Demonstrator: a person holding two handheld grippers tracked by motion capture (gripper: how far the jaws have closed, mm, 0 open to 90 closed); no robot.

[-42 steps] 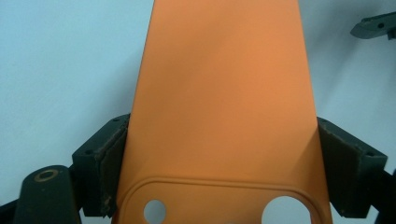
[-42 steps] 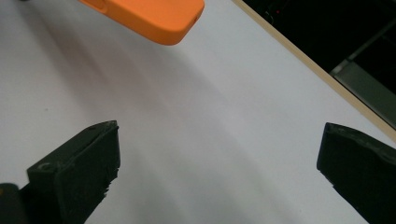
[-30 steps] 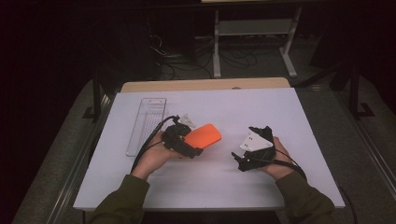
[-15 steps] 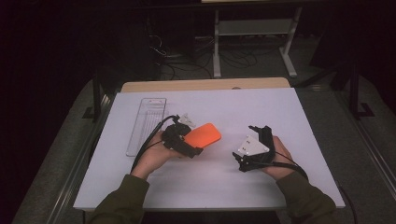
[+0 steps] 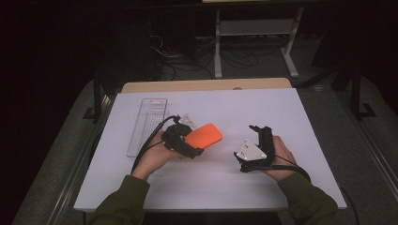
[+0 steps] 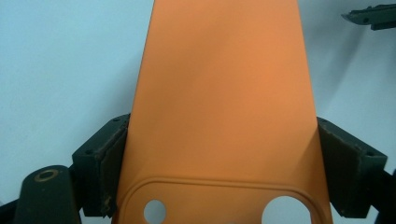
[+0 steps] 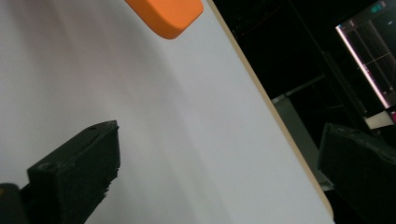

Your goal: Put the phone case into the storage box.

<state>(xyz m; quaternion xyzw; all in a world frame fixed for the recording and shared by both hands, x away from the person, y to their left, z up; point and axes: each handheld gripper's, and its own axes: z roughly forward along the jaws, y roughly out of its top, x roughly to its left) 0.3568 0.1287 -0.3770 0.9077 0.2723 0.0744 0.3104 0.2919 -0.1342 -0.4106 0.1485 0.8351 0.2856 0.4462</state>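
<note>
An orange phone case [image 5: 205, 135] is held just above the white table sheet [image 5: 244, 108], left of centre. My left gripper [image 5: 191, 142] is shut on its near end. In the left gripper view the case [image 6: 224, 84] runs up between the two pads [image 6: 112, 163], which press on its two long edges by the camera cut-outs. My right gripper [image 5: 261, 133] rests in the person's hand to the right of the case, apart from it. Its jaws stand wide open with nothing between them [image 7: 224, 154]. A corner of the case [image 7: 168, 14] shows at the top of that view.
A clear plastic tray [image 5: 148, 123] lies lengthwise at the sheet's left. The wooden tabletop's far edge [image 5: 206, 85] sits behind the sheet. Beyond it, a dark floor holds cables and a metal stand [image 5: 256, 28].
</note>
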